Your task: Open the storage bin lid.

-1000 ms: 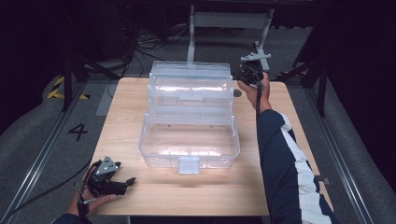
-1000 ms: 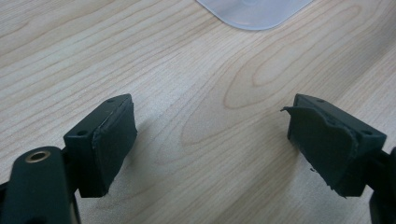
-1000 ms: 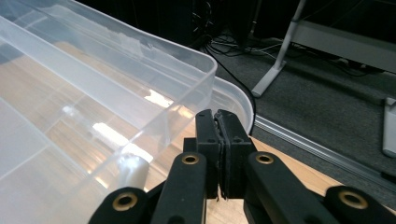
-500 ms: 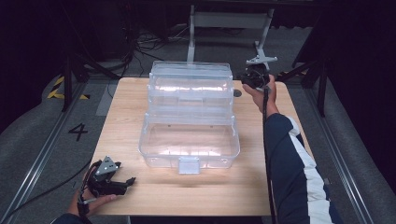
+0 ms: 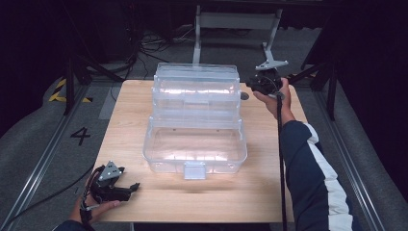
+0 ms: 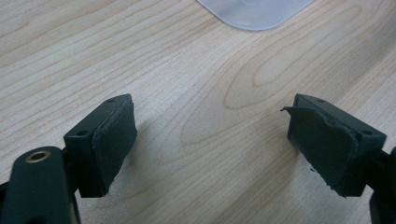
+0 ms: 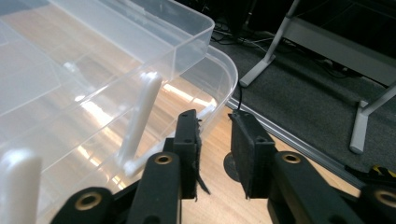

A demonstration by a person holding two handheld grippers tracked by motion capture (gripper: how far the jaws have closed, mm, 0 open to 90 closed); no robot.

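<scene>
Progress is looking well advanced: the clear tiered box [image 5: 195, 120] is standing spread open in the middle of the desk [image 5: 269, 192], its upper trays stepped back toward the far edge on white swing arms [image 7: 139, 116]. At the near left corner you are resting your left gripper [image 5: 113, 185] on the wood, jaws spread wide with nothing between them. At the far right edge you are holding your right gripper [image 5: 262, 84] just beside the box's upper tray; its jaws have just been opening and are pinching nothing now. Nothing is lying in the trays, so filling or folding them shut is likely remaining.
</scene>
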